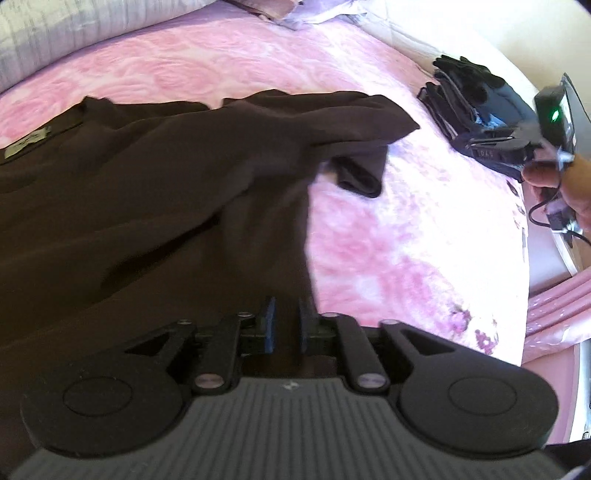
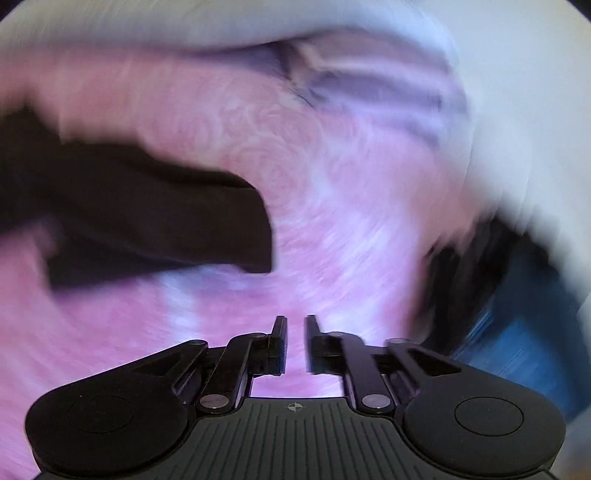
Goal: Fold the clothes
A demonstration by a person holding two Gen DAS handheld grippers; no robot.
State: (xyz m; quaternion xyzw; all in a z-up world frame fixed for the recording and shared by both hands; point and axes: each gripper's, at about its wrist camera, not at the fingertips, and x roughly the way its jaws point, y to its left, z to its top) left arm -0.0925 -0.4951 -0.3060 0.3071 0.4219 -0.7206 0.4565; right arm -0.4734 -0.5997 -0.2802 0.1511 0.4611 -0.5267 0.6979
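The dark brown fabric garment (image 1: 155,206) lies spread on the pink rose-patterned quilted bedspread (image 1: 388,236), likely laid out for folding, while the left gripper (image 1: 286,317) and right gripper (image 2: 295,343) are both slightly parted, gripping nothing.

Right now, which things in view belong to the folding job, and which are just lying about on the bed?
Job:
- dark brown garment, spread crumpled on the pink bedspread
- left gripper, jaws apart over the garment
- right gripper, jaws apart, nothing between them

Lying about:
- stack of dark folded clothes, possibly finished work
- grey pillow
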